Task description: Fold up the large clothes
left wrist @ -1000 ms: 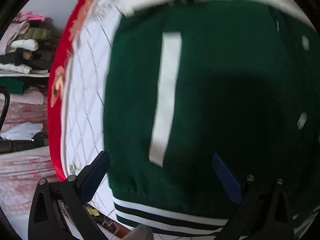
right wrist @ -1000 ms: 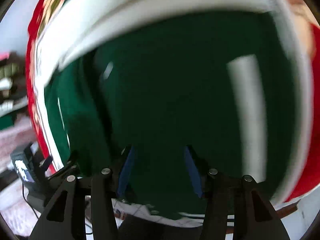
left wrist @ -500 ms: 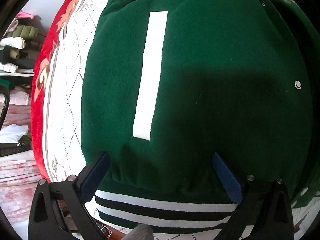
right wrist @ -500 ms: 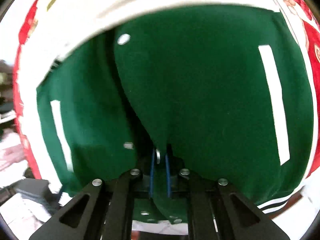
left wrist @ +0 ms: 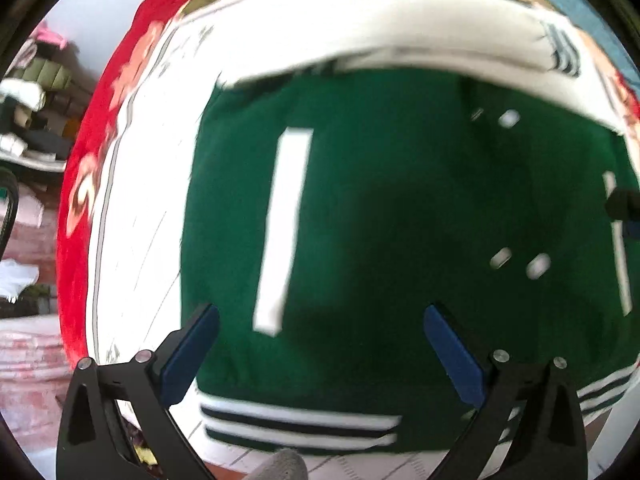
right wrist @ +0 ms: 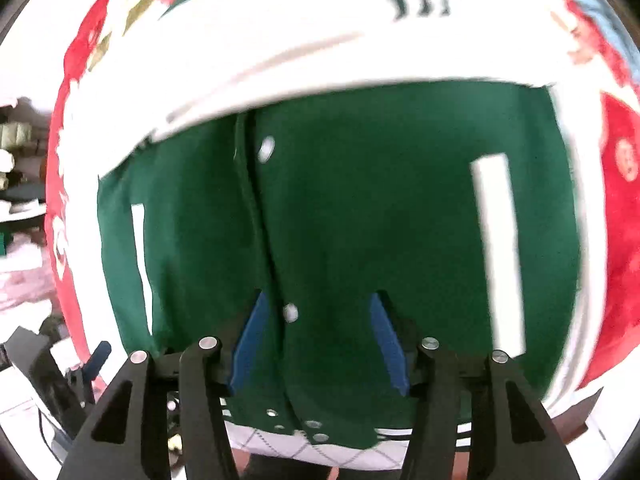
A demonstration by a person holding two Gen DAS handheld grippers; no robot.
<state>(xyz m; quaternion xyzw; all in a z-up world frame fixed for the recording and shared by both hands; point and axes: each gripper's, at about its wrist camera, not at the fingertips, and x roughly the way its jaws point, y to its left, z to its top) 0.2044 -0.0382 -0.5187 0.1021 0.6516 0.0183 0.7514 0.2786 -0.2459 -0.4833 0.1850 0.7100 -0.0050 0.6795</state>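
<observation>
Both tools (left wrist: pixel 320 354) (right wrist: pixel 320 338) gape above green jacket (left wrist: pixel 400 220) (white sleeves, snaps).

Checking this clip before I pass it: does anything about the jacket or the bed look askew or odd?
Nothing stands out. The green jacket lies flat on the white quilt, front edges meeting along the snaps, cream sleeve across the top. Both tongs, left and right, are open with nothing gripped.

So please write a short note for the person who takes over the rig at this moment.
Left gripper: jaws open, nothing held, above the green jacket.
Right gripper: jaws have just been opening, holding nothing, over the front snaps.
Jacket lies flat on the white quilted cover, white sleeves folded across its top.
Left: fold the body, striped hem upward.
</observation>
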